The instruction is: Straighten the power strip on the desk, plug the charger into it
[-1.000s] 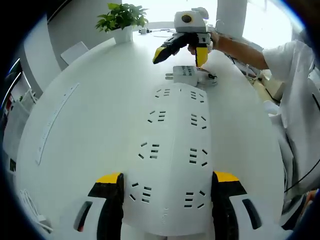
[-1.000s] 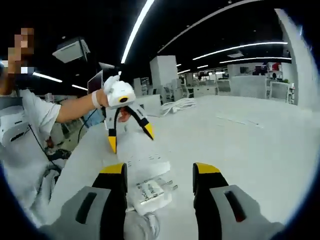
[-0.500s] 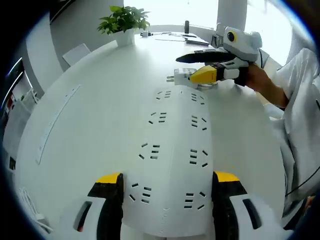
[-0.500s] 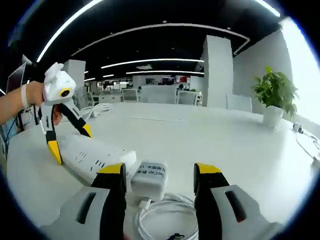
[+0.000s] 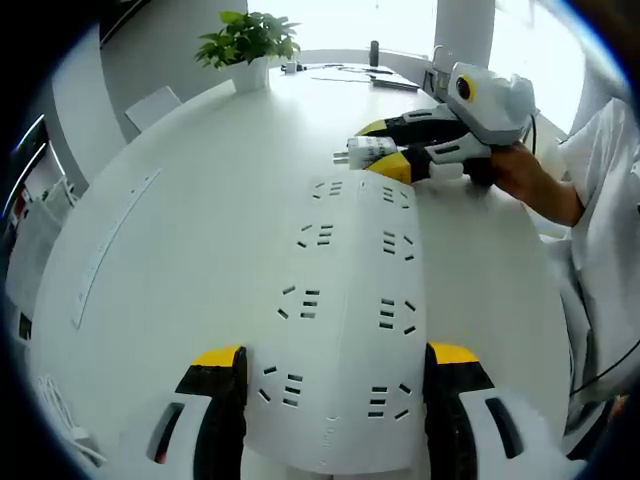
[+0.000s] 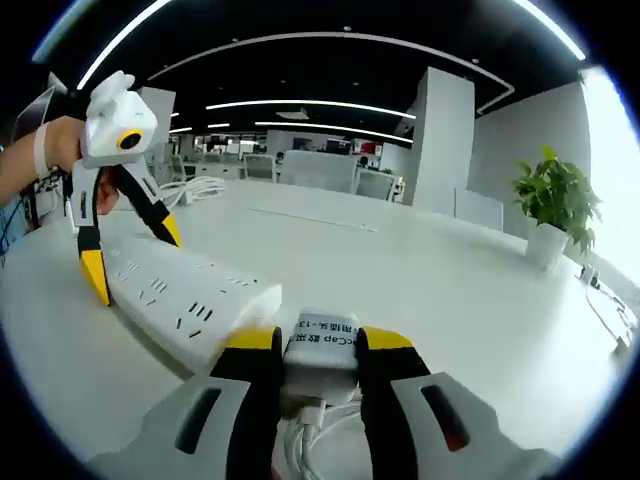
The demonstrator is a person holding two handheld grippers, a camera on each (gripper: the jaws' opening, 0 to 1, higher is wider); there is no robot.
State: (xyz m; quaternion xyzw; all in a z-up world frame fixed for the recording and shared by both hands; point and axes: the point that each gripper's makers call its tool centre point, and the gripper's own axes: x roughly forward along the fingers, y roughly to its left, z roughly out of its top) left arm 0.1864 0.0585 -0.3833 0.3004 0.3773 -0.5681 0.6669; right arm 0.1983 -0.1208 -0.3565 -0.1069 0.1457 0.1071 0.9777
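Broad white surface (image 5: 180,220), rounded at its edges, carrying everything; open office hall with long ceiling lights behind it in the right gripper view.

Long white power strip (image 5: 345,300) lying flat along the middle of the surface, two rows of sockets facing up, also seen stretching away to the left in the right gripper view (image 6: 185,300).

Left gripper (image 5: 335,365) at the near end of the strip, jaws spread wide on either side of it, yellow tips beside its long edges, contact not clear; seen from the other camera (image 6: 125,255) straddling the far end with jaws apart, held by a hand (image 6: 55,160).

Right gripper (image 6: 318,345) with jaws closed in on the white charger (image 6: 325,340), yellow tips pressed against its two sides; in the left gripper view (image 5: 385,160) lying low at the far end of the strip, a hand (image 5: 520,175) behind it.

Charger (image 5: 365,152) just beyond the strip's far end, prongs pointing left in the left gripper view, white cable (image 6: 310,435) coiled beneath it between the jaws.

Potted plant (image 5: 245,45) at the far edge of the surface, again at the right of the right gripper view (image 6: 555,205).
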